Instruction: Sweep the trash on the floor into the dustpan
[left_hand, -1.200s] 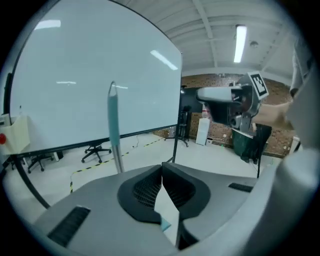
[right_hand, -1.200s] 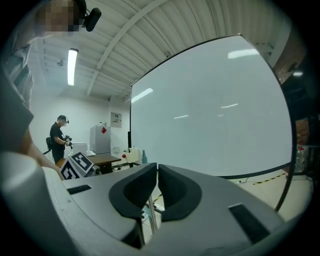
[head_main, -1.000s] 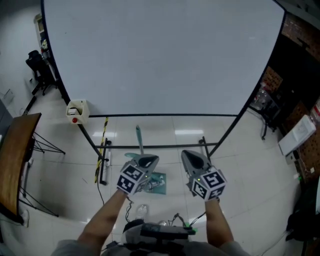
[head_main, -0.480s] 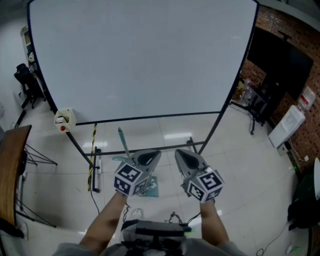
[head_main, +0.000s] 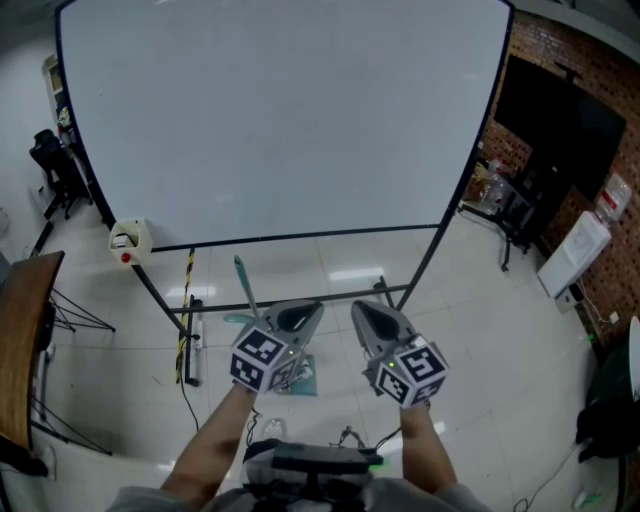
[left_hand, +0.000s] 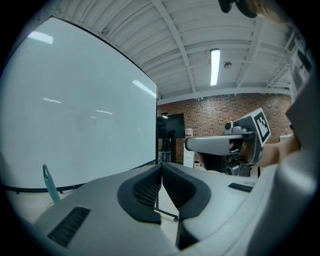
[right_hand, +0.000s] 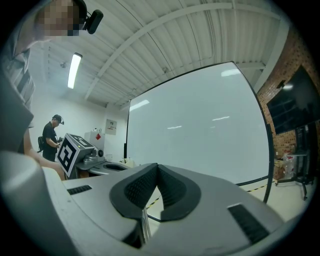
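Note:
A teal dustpan (head_main: 301, 379) lies on the white tiled floor, partly hidden under my left gripper (head_main: 305, 313). A teal broom handle (head_main: 243, 282) stands up just behind it and shows again as the broom handle (left_hand: 48, 182) at the lower left of the left gripper view. My right gripper (head_main: 362, 312) hangs beside the left one, a short gap apart. Both are held in the air well above the floor, pointing level at the screen. The left gripper (left_hand: 161, 168) and the right gripper (right_hand: 156, 167) each have their jaws pressed together with nothing between them.
A big white projection screen (head_main: 280, 120) on a black frame fills the space ahead, its foot bar (head_main: 300, 297) crossing the floor behind the dustpan. A wooden table (head_main: 22, 340) stands at the left, a small pale item (head_main: 270, 428) lies by my feet, and a person (right_hand: 50, 141) stands far off.
Both grippers have come up a little and the head view has tilted, showing more of the brick wall at right. Over the last half second nothing has moved.

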